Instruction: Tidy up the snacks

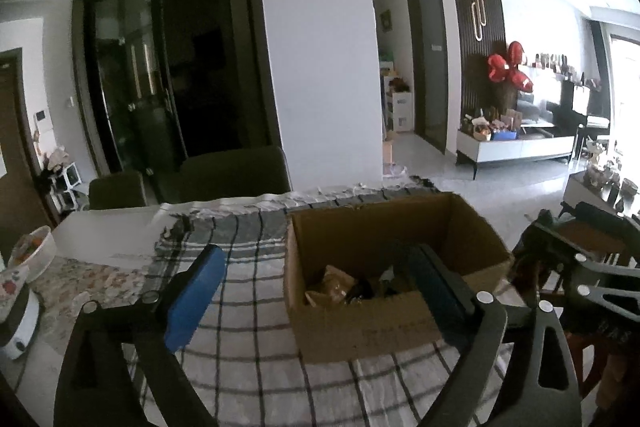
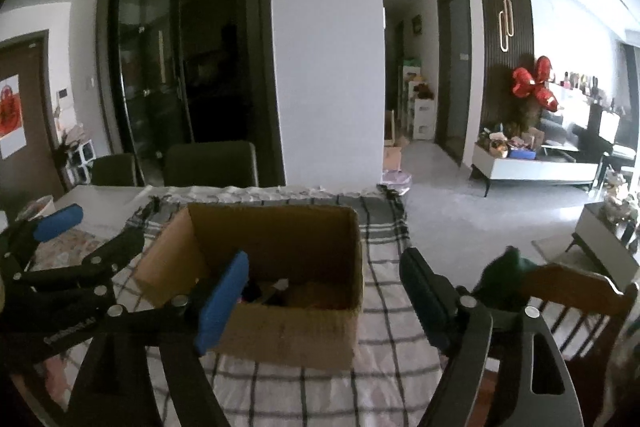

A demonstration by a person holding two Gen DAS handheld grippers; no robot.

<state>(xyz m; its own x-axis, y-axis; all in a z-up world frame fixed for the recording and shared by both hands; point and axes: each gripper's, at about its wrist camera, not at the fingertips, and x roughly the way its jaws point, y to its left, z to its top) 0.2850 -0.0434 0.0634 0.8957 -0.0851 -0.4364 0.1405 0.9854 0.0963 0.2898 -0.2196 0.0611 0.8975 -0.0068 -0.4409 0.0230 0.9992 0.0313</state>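
An open cardboard box (image 1: 360,331) stands on the checked tablecloth (image 1: 248,251); it also shows in the right wrist view (image 2: 288,331). Snack packets (image 1: 336,287) lie at its bottom, dark and hard to tell apart, and they show in the right wrist view too (image 2: 280,291). My left gripper (image 1: 316,267) is open and empty above the box's left front. My right gripper (image 2: 324,271) is open and empty, its left finger above the box. The other gripper shows at the edge of each view: the right one (image 1: 560,247), the left one (image 2: 60,251).
A white bowl (image 1: 34,251) and a white appliance (image 1: 16,323) stand at the table's left. Dark chairs (image 1: 232,167) stand behind the table. A wooden chair (image 2: 576,299) with a dark green thing on it is at the right. A pillar (image 1: 320,47) stands beyond.
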